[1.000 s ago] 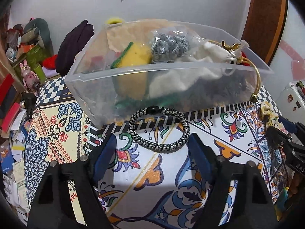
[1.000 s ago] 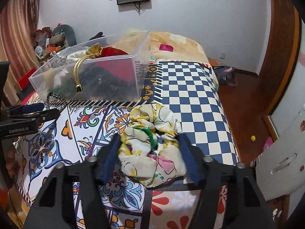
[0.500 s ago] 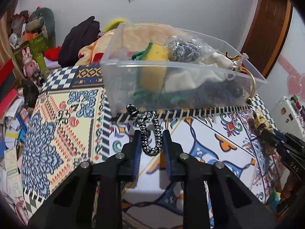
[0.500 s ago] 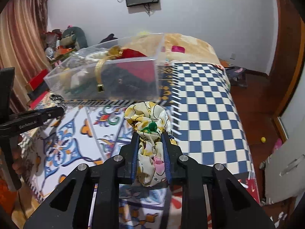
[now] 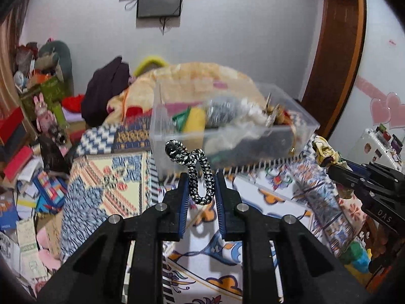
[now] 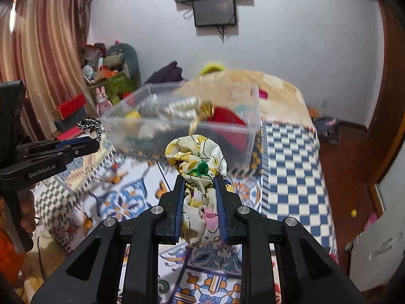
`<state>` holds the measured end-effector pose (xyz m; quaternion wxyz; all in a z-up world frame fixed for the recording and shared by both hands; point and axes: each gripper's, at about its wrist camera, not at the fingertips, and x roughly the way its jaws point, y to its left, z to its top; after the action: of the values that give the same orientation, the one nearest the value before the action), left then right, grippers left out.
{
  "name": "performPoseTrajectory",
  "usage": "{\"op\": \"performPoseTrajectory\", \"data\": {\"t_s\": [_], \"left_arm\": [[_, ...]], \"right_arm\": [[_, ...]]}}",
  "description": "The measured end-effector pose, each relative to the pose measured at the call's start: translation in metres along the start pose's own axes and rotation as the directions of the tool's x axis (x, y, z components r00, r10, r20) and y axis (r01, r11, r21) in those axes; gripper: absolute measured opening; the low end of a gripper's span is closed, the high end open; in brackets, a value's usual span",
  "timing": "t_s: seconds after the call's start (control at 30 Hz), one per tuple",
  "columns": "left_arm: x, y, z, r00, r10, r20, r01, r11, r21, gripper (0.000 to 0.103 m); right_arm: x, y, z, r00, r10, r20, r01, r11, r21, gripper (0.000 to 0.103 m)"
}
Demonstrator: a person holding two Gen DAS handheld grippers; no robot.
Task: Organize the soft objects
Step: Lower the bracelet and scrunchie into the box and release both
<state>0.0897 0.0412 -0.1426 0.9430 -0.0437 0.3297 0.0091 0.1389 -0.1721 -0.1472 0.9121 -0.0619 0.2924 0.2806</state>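
My left gripper (image 5: 200,186) is shut on a black-and-white braided hair tie (image 5: 192,169) and holds it above the patterned bedspread, short of the clear plastic bin (image 5: 227,139). My right gripper (image 6: 200,185) is shut on a yellow floral scrunchie (image 6: 197,157), lifted in front of the same bin (image 6: 182,131). The bin holds a yellow sponge (image 5: 195,120), a grey scrubber, white cloth and dark items. Each gripper shows in the other's view: the right gripper (image 5: 326,162) with its scrunchie, the left gripper (image 6: 95,140) with its hair tie.
The patterned bedspread (image 5: 253,228) covers the bed; a blue checked part (image 6: 291,167) lies right. A blanket heap (image 5: 197,78) sits behind the bin. Boxes, toys and papers (image 5: 30,152) clutter the left. A wooden door (image 5: 336,50) and white cabinet (image 6: 374,243) stand right.
Both grippers closed on their items, the left on the hair tie and the right on the scrunchie, and then lifted them off the bedspread; both views now look from higher up.
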Motion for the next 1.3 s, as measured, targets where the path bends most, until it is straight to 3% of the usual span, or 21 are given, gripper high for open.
{"op": "performPoseTrajectory", "data": {"t_s": [0.4, 0.6, 1.13, 1.3], "left_arm": [[-0.010, 0.001, 0.055, 0.990, 0.018, 0.142, -0.021, 1.000, 0.021, 0.019], [0.003, 0.003, 0.071, 0.988, 0.024, 0.153, -0.028, 0.999, 0.025, 0.019], [0.068, 0.009, 0.077, 0.999, -0.019, 0.027, 0.018, 1.000, 0.020, 0.020], [0.078, 0.005, 0.075, 1.000, -0.028, -0.007, 0.028, 0.999, 0.030, 0.024]], "right_arm": [[-0.004, 0.020, 0.051, 0.989, 0.021, 0.148, -0.013, 0.998, -0.053, 0.020], [0.016, 0.030, 0.072, 0.985, 0.045, 0.169, -0.035, 0.997, -0.065, 0.020], [0.084, 0.028, 0.071, 0.999, 0.033, 0.018, -0.033, 0.999, -0.033, 0.021], [0.089, 0.026, 0.067, 0.999, 0.029, -0.013, -0.029, 0.999, -0.030, 0.027]]}}
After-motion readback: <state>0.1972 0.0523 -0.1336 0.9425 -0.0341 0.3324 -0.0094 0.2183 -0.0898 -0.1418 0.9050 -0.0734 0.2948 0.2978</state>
